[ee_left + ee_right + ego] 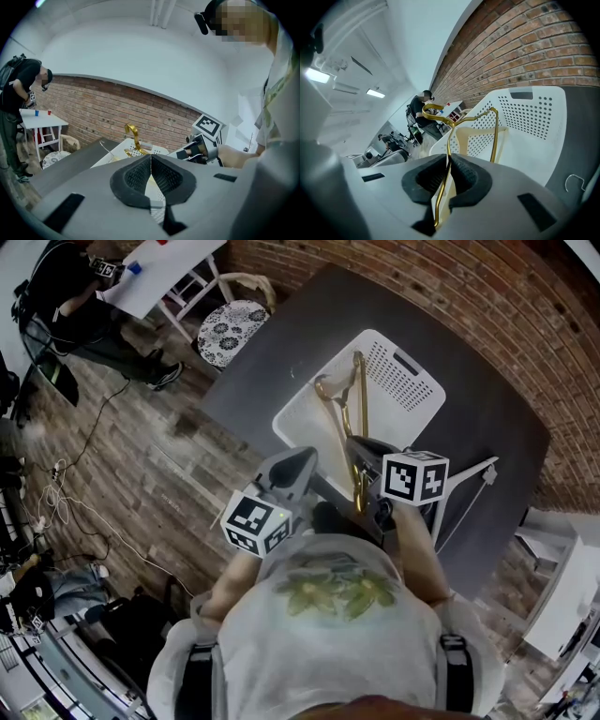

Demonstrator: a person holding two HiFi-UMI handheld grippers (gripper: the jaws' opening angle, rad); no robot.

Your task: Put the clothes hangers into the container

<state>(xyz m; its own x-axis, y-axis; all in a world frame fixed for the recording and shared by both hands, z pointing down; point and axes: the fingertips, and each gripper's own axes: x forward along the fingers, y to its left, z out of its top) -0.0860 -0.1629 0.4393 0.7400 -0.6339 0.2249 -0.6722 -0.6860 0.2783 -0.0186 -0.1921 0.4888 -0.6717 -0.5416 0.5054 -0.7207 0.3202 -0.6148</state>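
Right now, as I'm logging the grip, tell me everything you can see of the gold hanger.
The hanger is thin gold wire, shiny like metal, with a hook at its far end and two arms. The right tongs are shut on one arm, holding it over the white basket, hook away from the person. Whether it touches the basket is unclear.

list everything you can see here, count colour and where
table: one, dark grey, centre
container: one, white, on the table
gold hanger: one, gold, over the container, in the right tool
white hanger: one, white, on the table beside the container
chair: one, white, floral seat, on the floor
bystander: one, dark clothes, by a white side table
left tool: one, grey, shut, empty
right tool: one, grey, shut on the gold hanger
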